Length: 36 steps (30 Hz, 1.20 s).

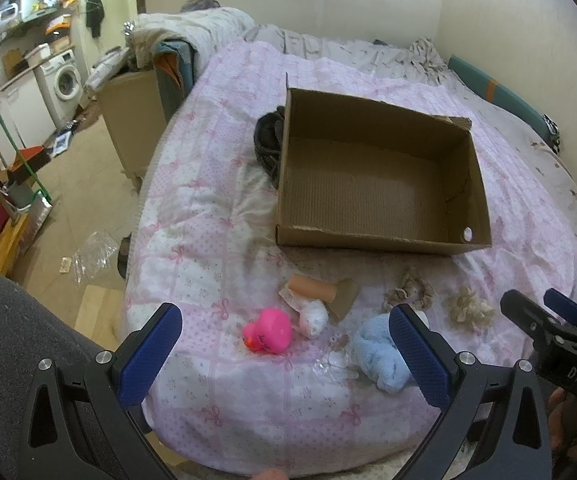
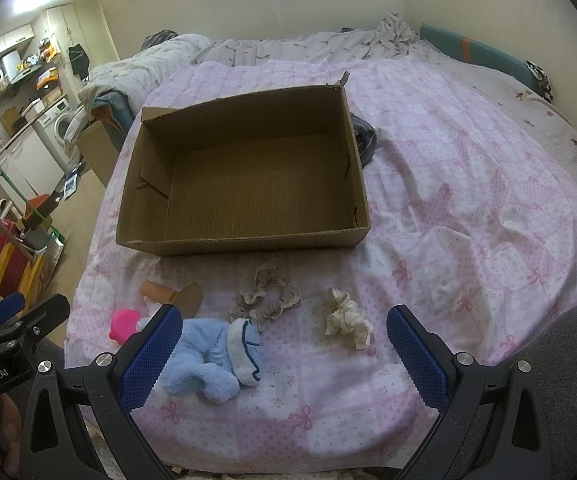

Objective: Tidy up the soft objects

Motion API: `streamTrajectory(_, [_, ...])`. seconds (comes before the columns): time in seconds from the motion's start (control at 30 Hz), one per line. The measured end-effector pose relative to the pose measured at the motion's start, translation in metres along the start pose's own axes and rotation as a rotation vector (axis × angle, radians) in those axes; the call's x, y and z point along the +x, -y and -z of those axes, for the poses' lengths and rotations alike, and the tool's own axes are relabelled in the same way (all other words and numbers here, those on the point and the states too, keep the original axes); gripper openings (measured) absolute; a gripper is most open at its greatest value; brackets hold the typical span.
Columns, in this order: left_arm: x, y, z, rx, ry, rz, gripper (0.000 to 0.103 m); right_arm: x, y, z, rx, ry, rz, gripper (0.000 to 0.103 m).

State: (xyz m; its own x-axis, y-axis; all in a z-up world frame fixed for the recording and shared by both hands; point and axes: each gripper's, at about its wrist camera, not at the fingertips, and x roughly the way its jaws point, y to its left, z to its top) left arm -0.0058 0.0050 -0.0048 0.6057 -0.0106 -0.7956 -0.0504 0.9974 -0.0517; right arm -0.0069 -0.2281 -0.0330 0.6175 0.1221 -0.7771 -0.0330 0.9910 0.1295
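Note:
An empty cardboard box (image 1: pixel 380 176) (image 2: pixel 244 176) stands on the pink bed. In front of it lie a pink rubber duck (image 1: pixel 268 331) (image 2: pixel 125 325), a blue plush toy (image 1: pixel 380 354) (image 2: pixel 212 354), a beige scrunchie (image 1: pixel 408 290) (image 2: pixel 268 294), a cream scrunchie (image 1: pixel 470 308) (image 2: pixel 348 318), a small white plush (image 1: pixel 312 317) and a peach tube (image 1: pixel 312 287) (image 2: pixel 158 291). My left gripper (image 1: pixel 284 354) is open and empty above the duck. My right gripper (image 2: pixel 284 354) is open and empty, the blue plush by its left finger (image 2: pixel 150 354).
A dark garment (image 1: pixel 268 140) (image 2: pixel 364 140) lies against the box's far side. A clear plastic piece (image 1: pixel 338 360) lies beside the blue plush. The bed edge drops to a cluttered floor at left, with a washing machine (image 1: pixel 66 78) beyond. Walls bound the bed behind and right.

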Motion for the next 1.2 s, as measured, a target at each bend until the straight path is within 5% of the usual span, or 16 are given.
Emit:
streamTrajectory(0.4, [0.003, -0.006, -0.034, -0.002, -0.072, -0.025, 0.103, -0.008, 0.015, -0.019, 0.043, -0.022, -0.067, 0.103])
streamTrajectory(0.77, [0.094, -0.025, -0.037, -0.087, -0.414, -0.011, 0.102, 0.039, 0.035, -0.044, 0.073, -0.179, -0.104, 0.103])
streamTrajectory(0.87, [0.121, -0.032, -0.026, -0.123, -0.497, -0.014, 0.091, 0.056, 0.045, -0.041, 0.137, -0.233, -0.118, 0.103])
streamTrajectory(1.0, [0.142, -0.040, -0.011, -0.152, -0.560, -0.031, 0.062, 0.069, 0.053, -0.033, 0.185, -0.274, -0.123, 0.103])
streamTrajectory(1.13, [0.163, -0.040, 0.001, -0.161, -0.617, 0.002, 0.059, 0.074, 0.056, -0.030, 0.210, -0.295, -0.128, 0.103])
streamTrajectory(1.2, [0.175, -0.041, 0.007, -0.190, -0.648, 0.030, 0.044, 0.076, 0.056, -0.029, 0.210, -0.300, -0.127, 0.103])
